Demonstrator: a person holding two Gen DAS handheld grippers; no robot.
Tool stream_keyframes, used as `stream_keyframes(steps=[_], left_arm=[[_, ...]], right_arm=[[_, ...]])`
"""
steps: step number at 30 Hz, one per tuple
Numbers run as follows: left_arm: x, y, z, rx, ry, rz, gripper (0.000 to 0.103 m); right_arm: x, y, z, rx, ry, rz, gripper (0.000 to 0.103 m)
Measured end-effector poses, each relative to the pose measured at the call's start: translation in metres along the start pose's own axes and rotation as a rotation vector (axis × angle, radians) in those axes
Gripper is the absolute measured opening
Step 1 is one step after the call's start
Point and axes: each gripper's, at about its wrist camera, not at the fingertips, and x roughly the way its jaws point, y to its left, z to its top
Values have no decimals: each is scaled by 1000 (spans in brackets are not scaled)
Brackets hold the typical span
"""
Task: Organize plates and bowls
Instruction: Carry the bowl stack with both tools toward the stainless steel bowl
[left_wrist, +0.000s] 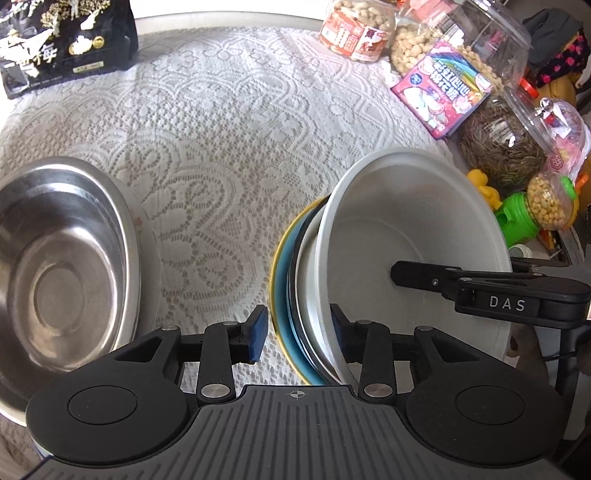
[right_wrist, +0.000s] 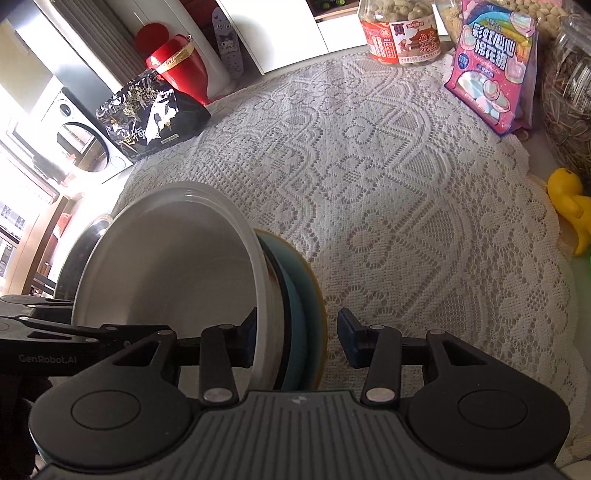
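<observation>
A stack of dishes stands on edge between both grippers: a white bowl (left_wrist: 406, 236) nested on a white plate, a teal plate (left_wrist: 286, 295) and a yellow-rimmed plate. My left gripper (left_wrist: 299, 332) straddles the stack's rim, jaws open, with a gap at the left pad. My right gripper (right_wrist: 295, 336) straddles the opposite rim of the white bowl (right_wrist: 173, 266) and teal plate (right_wrist: 303, 306), open, with a gap at the right pad. The right gripper's finger (left_wrist: 424, 277) reaches inside the bowl. A steel bowl (left_wrist: 62, 266) sits on the lace tablecloth (left_wrist: 221, 147) at left.
A black snack bag (left_wrist: 62, 40) stands at the far left. Jars of peanuts (left_wrist: 354, 29) and seeds (left_wrist: 498, 147), a pink candy bag (left_wrist: 443, 88), a yellow duck toy (right_wrist: 569, 206) and a green dispenser (left_wrist: 524, 218) crowd the right edge. A red canister (right_wrist: 177, 66) stands beyond the table.
</observation>
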Motion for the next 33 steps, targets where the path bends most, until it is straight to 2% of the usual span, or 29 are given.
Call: stream_keyframes(steps=[4,10,12,16,18,29,33], left_arm=[[14,11,-2,-64,58,-86,40],[20,18,-3,-93,60,-144,41],[23,23,-4,-117,62,-176,43],[37,19,-6,-143,85,-227,55],[35,16,-7,-145,74,-211,55],[39,19,-1,-196,122,-200,53],[32,15,-3,-150,93,-150,49]], right_arm=[[6,1,-1,23,46,39,48],[8,2,0,24,53,36,49],[8,3,0,18,48,33,49],[8,5,-1,-4,42,23,52],[8,4,0,0,50,29,52],[8,7,0,34,56,6,52],[7,6,-1,43,76,5,50]])
